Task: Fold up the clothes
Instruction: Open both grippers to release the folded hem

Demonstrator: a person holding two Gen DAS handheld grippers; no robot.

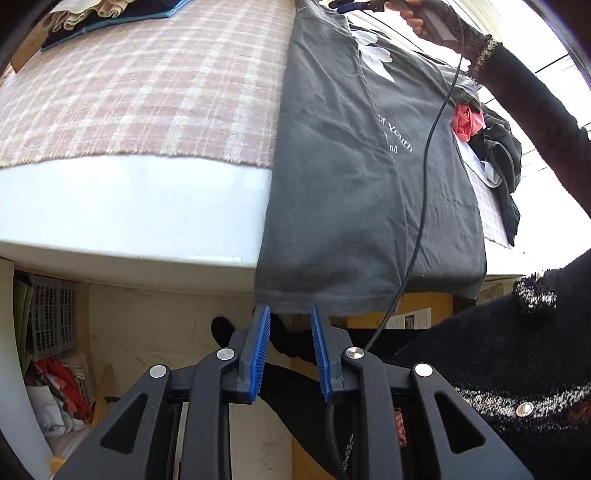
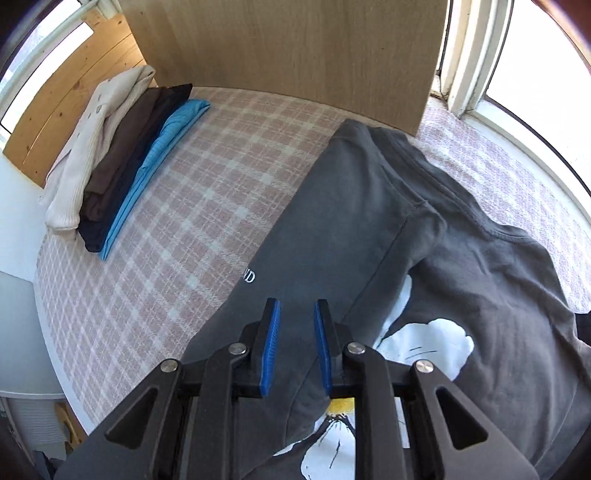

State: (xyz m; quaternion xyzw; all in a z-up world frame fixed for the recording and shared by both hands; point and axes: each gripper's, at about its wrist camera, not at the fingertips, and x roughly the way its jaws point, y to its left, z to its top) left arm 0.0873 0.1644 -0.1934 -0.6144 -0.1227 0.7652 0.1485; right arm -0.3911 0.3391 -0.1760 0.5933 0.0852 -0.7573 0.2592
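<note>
A dark grey T-shirt (image 1: 332,166) with a white flower print lies lengthwise on the pink plaid cover (image 1: 147,92), one side folded over, and its hem hangs over the white front edge. My left gripper (image 1: 288,308) is open just below that hem, its blue pads apart and not pressing on cloth. In the right wrist view my right gripper (image 2: 297,302) hovers open over the folded part of the T-shirt (image 2: 369,221) near the print; the fabric lies beneath it, ungripped. At the far end of the shirt, a hand holds the right gripper (image 1: 347,5).
Folded clothes (image 2: 122,158) are stacked at the far left of the plaid cover (image 2: 184,221). A wooden board (image 2: 295,55) stands behind. A pile of loose garments (image 1: 495,147) lies right of the shirt. A black cable (image 1: 424,166) crosses the shirt. Baskets (image 1: 51,314) sit below the edge.
</note>
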